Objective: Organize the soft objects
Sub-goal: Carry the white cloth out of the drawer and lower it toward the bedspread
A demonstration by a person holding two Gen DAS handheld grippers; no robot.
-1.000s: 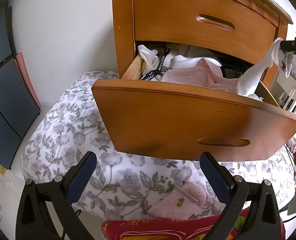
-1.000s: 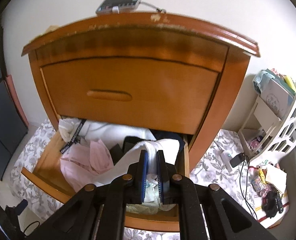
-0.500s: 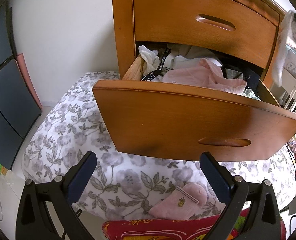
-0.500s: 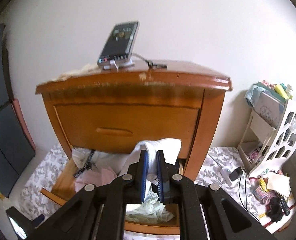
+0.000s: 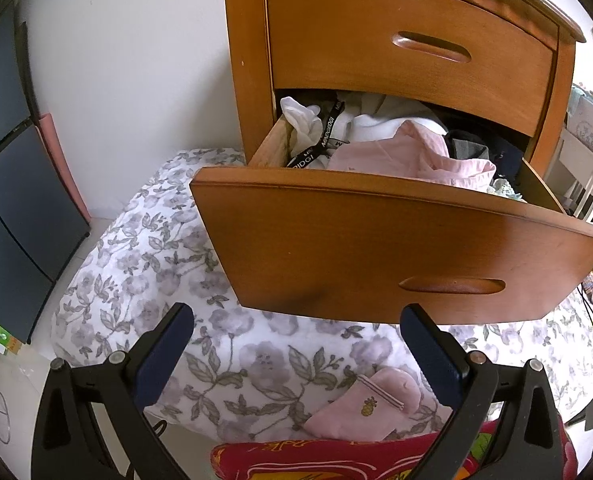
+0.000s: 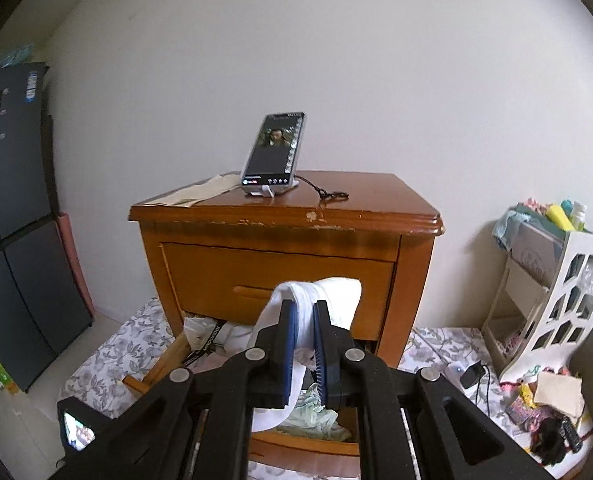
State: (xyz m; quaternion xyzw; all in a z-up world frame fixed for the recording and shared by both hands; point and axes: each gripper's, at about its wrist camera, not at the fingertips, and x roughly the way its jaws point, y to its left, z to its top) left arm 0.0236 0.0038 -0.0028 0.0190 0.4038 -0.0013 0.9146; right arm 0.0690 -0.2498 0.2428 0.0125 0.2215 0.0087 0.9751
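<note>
Right gripper [image 6: 305,314]: jaws pinching a white sock [image 6: 328,296], held above the open drawer [image 5: 396,248] of clothes. Left gripper [image 5: 296,332]: jaws spread, empty, over the floral bedding [image 5: 144,264]. Pink sock [image 5: 366,410] lies there.

Drawer [image 5: 376,248] depths hidden under clothes; phone [image 6: 274,152] screen blurred.

Floral bed and what I see resting on it

The bed [image 5: 144,264] carries the wooden nightstand [image 6: 412,280], its open lower drawer [image 5: 376,248] overhanging the quilt; a pink sock [image 5: 366,408] lies flat just beside a red printed cloth [image 5: 316,460].
</note>
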